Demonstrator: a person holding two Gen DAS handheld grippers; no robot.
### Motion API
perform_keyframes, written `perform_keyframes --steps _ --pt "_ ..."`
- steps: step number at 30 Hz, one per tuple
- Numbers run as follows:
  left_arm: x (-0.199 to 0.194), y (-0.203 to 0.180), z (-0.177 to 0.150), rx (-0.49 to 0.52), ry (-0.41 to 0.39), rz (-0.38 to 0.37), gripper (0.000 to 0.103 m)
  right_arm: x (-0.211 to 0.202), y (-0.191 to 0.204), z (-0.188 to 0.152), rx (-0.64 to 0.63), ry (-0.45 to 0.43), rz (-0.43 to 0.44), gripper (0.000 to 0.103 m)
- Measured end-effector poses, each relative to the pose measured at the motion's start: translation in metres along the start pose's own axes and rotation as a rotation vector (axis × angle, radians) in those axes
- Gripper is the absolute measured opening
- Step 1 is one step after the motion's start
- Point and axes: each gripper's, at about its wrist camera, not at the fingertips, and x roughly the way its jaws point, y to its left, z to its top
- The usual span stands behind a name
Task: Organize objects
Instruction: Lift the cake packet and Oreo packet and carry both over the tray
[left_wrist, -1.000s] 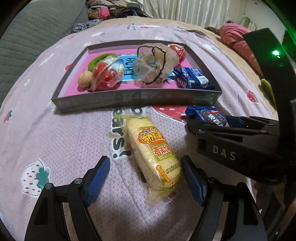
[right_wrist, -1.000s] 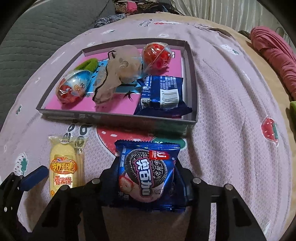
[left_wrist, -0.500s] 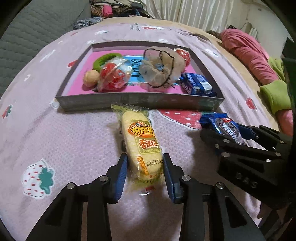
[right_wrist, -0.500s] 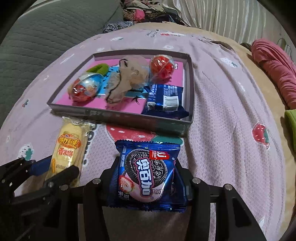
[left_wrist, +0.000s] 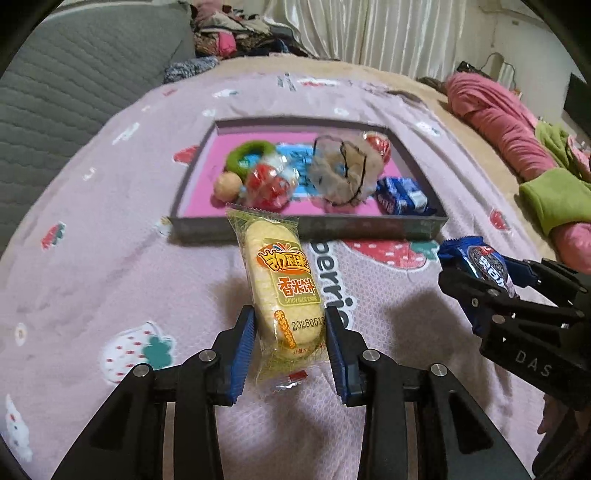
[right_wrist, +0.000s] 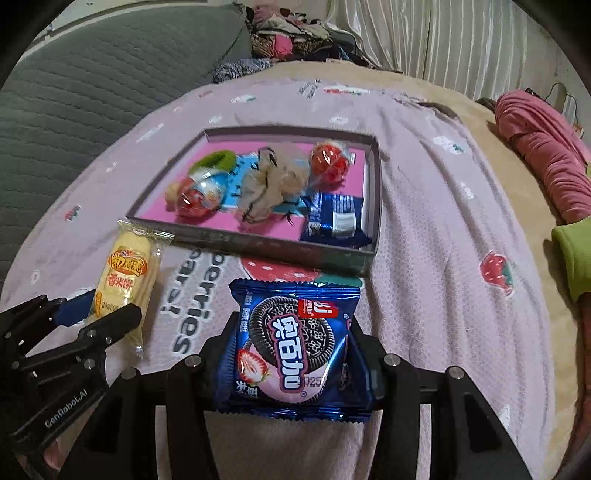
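Note:
My left gripper (left_wrist: 290, 343) is shut on a yellow rice cracker pack (left_wrist: 282, 291) and holds it above the pink bedspread, just in front of the grey tray (left_wrist: 306, 225). My right gripper (right_wrist: 295, 354) is shut on a blue Oreo pack (right_wrist: 295, 347), also lifted in front of the tray (right_wrist: 258, 245). The tray has a pink floor and holds a green ring (left_wrist: 249, 153), a small ball (left_wrist: 229, 184), two red wrapped sweets, a beige scrunchie (left_wrist: 343, 171) and another blue Oreo pack (right_wrist: 334, 221). Each gripper shows in the other's view: the right (left_wrist: 491, 280), the left (right_wrist: 99, 314).
A grey quilted headboard (left_wrist: 74, 85) runs along the left. Pink and green clothes (left_wrist: 517, 136) lie at the bed's right edge. Heaped clothes and a curtain are at the far end.
My left gripper closed on the rice cracker pack and lifted it off the bedspread. Both grippers rose and pulled back from the tray, the right one still holding the Oreo pack.

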Motion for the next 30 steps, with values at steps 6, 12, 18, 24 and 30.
perform_keyframes --steps 6,12,18,24,30 --pt "-0.039 0.006 0.007 0.001 -0.063 0.005 0.038 -0.034 0.008 0.005 0.001 -0.054 0.016 0.052" --pt "-0.072 0.014 0.013 0.006 -0.112 0.013 0.038 -0.07 0.024 0.009 -0.041 -0.111 -0.029 0.052" --pt "-0.102 0.019 0.025 0.013 -0.16 0.008 0.038 -0.101 0.037 0.02 -0.063 -0.162 -0.044 0.052" --pt "-0.125 0.024 0.044 0.018 -0.206 0.011 0.038 -0.123 0.046 0.036 -0.076 -0.214 -0.051 0.052" --pt "-0.141 0.029 0.069 0.034 -0.252 0.003 0.038 -0.143 0.05 0.059 -0.083 -0.27 -0.057 0.052"
